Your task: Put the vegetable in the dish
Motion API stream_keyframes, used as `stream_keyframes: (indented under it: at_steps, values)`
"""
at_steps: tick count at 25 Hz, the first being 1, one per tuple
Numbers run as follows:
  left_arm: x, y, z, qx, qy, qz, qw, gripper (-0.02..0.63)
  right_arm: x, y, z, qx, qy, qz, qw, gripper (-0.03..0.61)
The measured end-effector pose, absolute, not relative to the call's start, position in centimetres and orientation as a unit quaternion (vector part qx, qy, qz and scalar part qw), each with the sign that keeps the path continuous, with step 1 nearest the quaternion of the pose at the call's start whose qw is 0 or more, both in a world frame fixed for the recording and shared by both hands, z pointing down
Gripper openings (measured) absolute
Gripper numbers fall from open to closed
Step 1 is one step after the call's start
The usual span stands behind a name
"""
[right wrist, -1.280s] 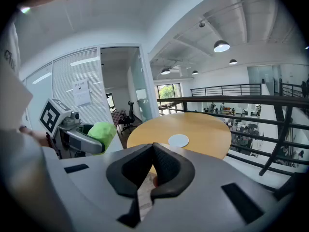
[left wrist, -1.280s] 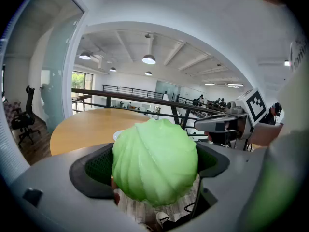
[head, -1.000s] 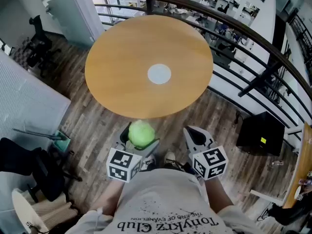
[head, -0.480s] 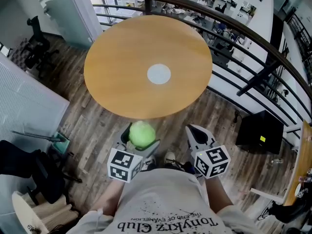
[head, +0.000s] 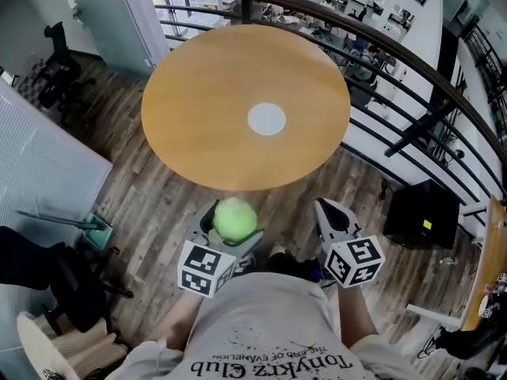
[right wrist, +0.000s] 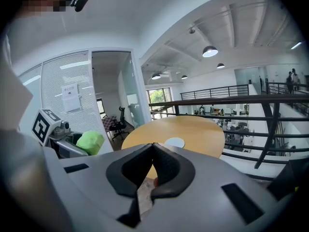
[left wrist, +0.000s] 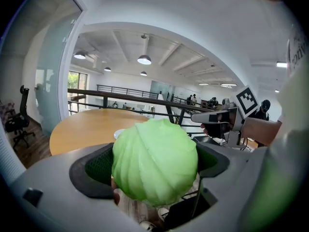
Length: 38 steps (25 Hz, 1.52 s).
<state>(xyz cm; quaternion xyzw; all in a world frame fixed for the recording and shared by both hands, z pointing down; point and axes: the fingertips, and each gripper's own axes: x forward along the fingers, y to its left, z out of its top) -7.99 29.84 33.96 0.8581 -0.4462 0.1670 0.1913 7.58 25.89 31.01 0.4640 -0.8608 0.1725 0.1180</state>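
Nearest the body, a green cabbage (left wrist: 154, 161) is gripped between the jaws of the left tool (head: 231, 224) and held over the wooden floor (head: 154, 204), just short of the near edge of the desk (head: 198, 109). Beside it, the right tool (right wrist: 152, 153) is clenched on nothing. Farther off, the white dish (head: 266, 119) is seen bare at the middle of the round desk. Over the last second only a slight rightward drift of both tools is noted. The cabbage is brought no closer to the dish, so the carry is judged barely begun.
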Motion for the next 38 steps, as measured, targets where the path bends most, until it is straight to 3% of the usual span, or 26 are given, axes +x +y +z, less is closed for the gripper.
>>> stream_keyframes:
  at_steps: [14,38]
  values:
    - [-9.5,26.9,34.8,0.856,-0.448,0.167,0.198,0.494,7.3,23.3,33.3,0.472,-0.852,0.194,0.119,0.021]
    - [-6.1,7.6,34.4,0.830,-0.489,0.176,0.203,0.494,9.7,1.3,32.5,0.411,-0.884,0.185,0.119,0.021]
